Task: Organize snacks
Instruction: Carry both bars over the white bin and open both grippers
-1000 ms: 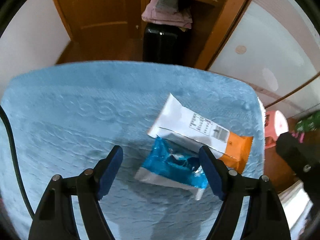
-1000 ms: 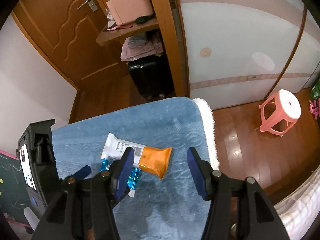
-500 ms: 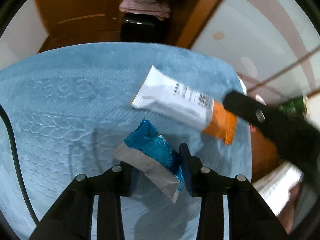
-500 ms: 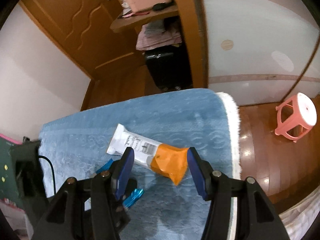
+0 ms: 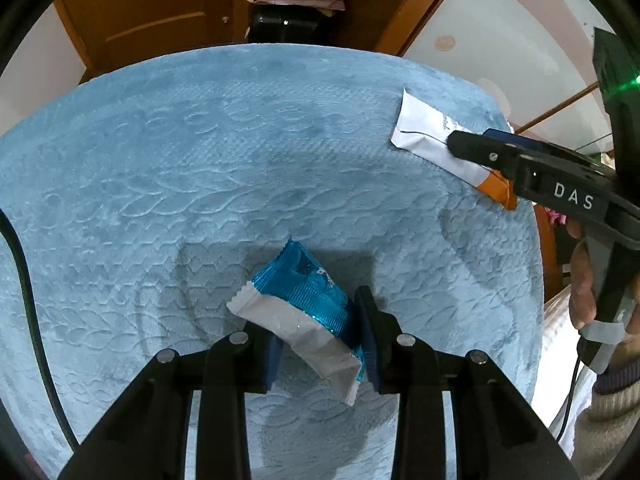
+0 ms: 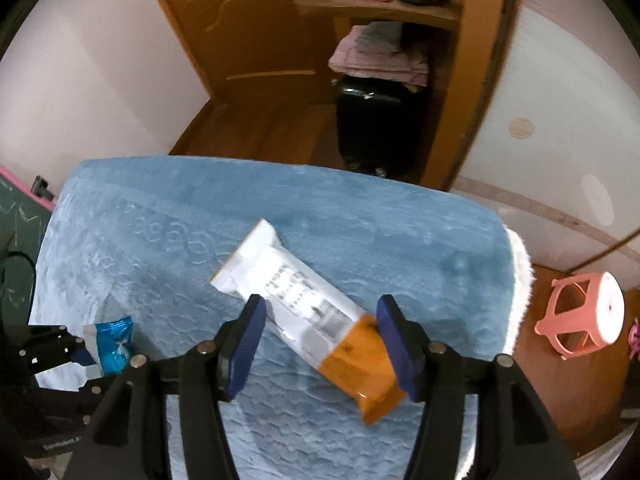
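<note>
Your left hand-held gripper has just closed and now pinches the blue snack packet between its pads, the packet's silver end hanging slantwise over the blue textured cloth covering the table. Your right hand-held gripper stands spread, its jaws just widened, straddling the white-and-orange snack packet, which lies flat on the cloth near the right edge; the pads do not press it. The two packets lie well apart.
</note>
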Action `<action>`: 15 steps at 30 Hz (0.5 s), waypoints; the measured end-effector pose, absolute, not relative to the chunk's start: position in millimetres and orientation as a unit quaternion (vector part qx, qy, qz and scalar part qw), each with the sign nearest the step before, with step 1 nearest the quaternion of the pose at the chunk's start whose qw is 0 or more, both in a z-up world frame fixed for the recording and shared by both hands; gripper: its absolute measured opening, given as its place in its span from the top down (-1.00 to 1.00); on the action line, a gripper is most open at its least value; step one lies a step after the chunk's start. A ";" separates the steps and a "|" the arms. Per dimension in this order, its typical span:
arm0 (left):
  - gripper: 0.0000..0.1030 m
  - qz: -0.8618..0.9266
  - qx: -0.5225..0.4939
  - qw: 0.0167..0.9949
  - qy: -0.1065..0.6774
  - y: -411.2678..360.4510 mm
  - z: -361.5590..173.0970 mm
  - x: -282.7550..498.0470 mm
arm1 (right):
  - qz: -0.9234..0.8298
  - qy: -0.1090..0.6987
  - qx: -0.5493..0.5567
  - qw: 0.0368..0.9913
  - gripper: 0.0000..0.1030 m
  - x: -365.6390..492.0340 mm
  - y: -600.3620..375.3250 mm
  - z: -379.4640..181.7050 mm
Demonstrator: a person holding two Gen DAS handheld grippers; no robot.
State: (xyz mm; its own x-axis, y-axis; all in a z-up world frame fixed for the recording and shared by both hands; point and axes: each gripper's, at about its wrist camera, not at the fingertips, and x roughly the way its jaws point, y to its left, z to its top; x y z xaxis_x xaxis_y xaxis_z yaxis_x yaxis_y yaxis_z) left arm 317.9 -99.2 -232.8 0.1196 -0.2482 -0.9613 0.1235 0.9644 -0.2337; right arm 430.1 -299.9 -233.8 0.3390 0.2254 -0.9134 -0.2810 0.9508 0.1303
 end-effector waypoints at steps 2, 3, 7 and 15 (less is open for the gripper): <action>0.37 -0.125 -0.044 0.748 0.651 -99.6 -230.8 317.6 | 0.160 0.568 -0.056 0.806 -0.27 430.2 -290.7 -240.8; 0.37 -0.125 -0.043 0.748 0.650 -101.5 -231.6 319.3 | 0.157 0.574 -0.086 0.799 -0.30 428.1 -283.7 -245.8; 0.37 -0.128 -0.046 0.747 0.650 -108.0 -232.2 322.9 | 0.151 0.566 -0.123 0.801 -0.20 418.0 -274.1 -248.1; 0.39 -0.124 -0.042 0.746 0.653 -100.5 -227.8 326.3 | 0.132 0.567 -0.100 0.807 0.20 392.6 -278.6 -232.8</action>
State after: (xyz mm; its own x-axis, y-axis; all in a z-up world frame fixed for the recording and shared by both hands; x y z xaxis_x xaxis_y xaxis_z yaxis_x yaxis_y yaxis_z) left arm 326.3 -100.5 -227.8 0.1180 -0.2394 -0.9637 0.1294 0.9659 -0.2241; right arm 392.6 -278.6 -232.8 0.3213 0.0984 -0.9418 -0.3265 0.9451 -0.0127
